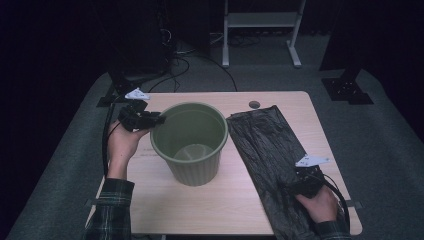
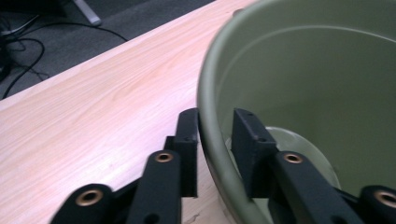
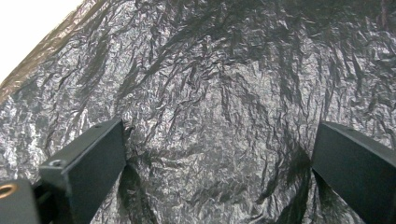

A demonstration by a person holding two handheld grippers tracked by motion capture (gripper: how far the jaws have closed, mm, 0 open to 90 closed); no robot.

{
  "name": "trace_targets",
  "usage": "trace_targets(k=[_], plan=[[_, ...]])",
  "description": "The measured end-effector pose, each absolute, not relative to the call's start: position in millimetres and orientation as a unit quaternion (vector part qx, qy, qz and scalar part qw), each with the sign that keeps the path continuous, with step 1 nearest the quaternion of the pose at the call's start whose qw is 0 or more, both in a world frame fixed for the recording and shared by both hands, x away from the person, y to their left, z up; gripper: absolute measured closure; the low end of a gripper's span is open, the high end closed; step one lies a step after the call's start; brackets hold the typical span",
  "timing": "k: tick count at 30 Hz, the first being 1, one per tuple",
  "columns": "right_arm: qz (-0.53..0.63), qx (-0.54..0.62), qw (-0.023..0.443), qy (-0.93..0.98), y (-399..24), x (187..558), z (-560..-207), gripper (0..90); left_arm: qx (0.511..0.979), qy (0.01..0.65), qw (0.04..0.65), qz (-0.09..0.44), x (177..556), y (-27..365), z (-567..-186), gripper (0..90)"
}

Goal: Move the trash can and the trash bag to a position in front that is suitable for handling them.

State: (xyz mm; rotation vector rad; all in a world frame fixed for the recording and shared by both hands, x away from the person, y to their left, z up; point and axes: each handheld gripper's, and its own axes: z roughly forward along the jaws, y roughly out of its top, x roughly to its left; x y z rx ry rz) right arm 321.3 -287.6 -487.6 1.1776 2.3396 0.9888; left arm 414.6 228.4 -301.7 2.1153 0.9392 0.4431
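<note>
A: Quick status pls. Where's the round, ribbed olive-green plastic waste bin (image 1: 192, 145)?

B: Upright, middle of the pale wood-grain table (image 1: 210, 205), empty as far as I can see. No liner in it.

A: And the crinkled black plastic bin bag (image 1: 272, 160)?

B: Flat on the table just right of the bin, running from the far edge toward the person's side. Not opened out, not lifted.

A: Left gripper (image 1: 152, 120)?

B: At the bin's left rim. In the left gripper view its jaws straddle the rim wall (image 2: 212, 135), one pad outside, one inside. Narrow gap; outer pad looks to be touching the wall, inner pad close, though a thin gap may be left. I'd call it a grip on the rim, prob to steady the bin.

A: Right gripper (image 1: 295, 187)?

B: Near end of the bag, low over it. In the right gripper view its jaws stand wide apart w/ the wrinkled plastic (image 3: 219, 116) spread between and beyond them. Pads don't pinch anything, so nothing held.

A: So how far along?

B: Early, imo. Done: bin steadied or nearly so, right hand set over the bag. Left: pinch a layer of the bag, lift it, open its mouth, get it into the bin, fold the edge over the rim.

A: Risks?

B: Film's thin and flat, so grabbing one layer alone could be fiddly. Light bin may tip if tugged.
</note>
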Motion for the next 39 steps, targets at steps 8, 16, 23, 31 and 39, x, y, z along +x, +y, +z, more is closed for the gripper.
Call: trace_targets(k=[8, 16, 23, 31, 39], plan=[[0.348, 0.415, 0.17, 0.823, -288, 321, -488, 2.3, 0.842, 0.347, 0.38, 0.165, 413, 216, -301, 79.3], [0.349, 0.414, 0.171, 0.824, -288, 321, -488, 2.2, 0.845, 0.335, 0.386, 0.159, 409, 199, -302, 79.3], [0.348, 0.414, 0.17, 0.823, -288, 321, -488, 2.3, 0.854, 0.308, 0.392, 0.149, 405, 172, -302, 79.4], [0.348, 0.415, 0.17, 0.823, -288, 321, -488, 2.3, 0.857, 0.291, 0.402, 0.142, 404, 144, -304, 79.3], [0.348, 0.415, 0.17, 0.823, -288, 321, -488, 2.3, 0.854, 0.29, 0.409, 0.138, 406, 139, -303, 70.4]])
